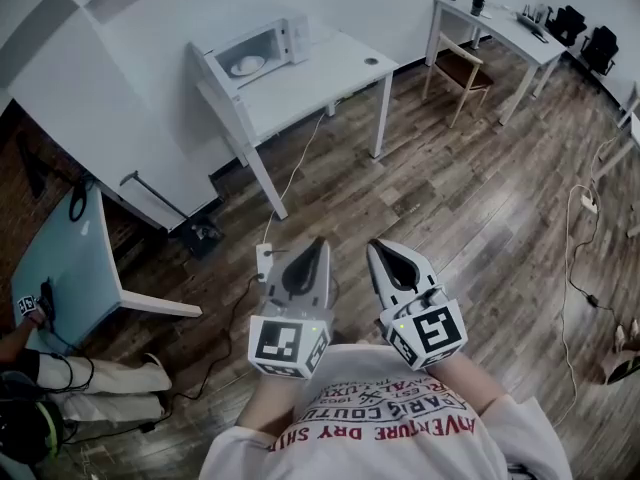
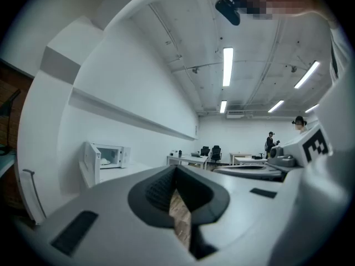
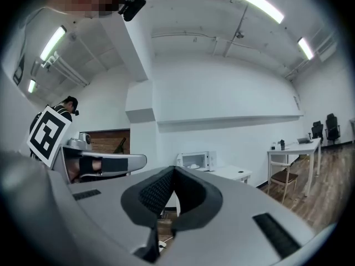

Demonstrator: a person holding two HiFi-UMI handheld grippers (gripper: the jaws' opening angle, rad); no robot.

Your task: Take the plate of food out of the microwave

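Observation:
A white microwave (image 1: 268, 46) stands on a white table (image 1: 322, 76) across the room, its door (image 1: 214, 71) swung open to the left. Inside it lies a white plate (image 1: 247, 65) with food. The microwave (image 2: 112, 155) looks small in the left gripper view, and the microwave (image 3: 196, 160) is just as distant in the right gripper view. My left gripper (image 1: 317, 245) and right gripper (image 1: 376, 248) are held side by side close to my chest, far from the table. Both are shut with nothing between their jaws.
A wooden chair (image 1: 461, 71) and a second white desk (image 1: 505, 26) stand at the back right. A blue table (image 1: 62, 268) and a seated person (image 1: 90, 383) are at the left. A power strip (image 1: 265, 262) and cables lie on the wood floor.

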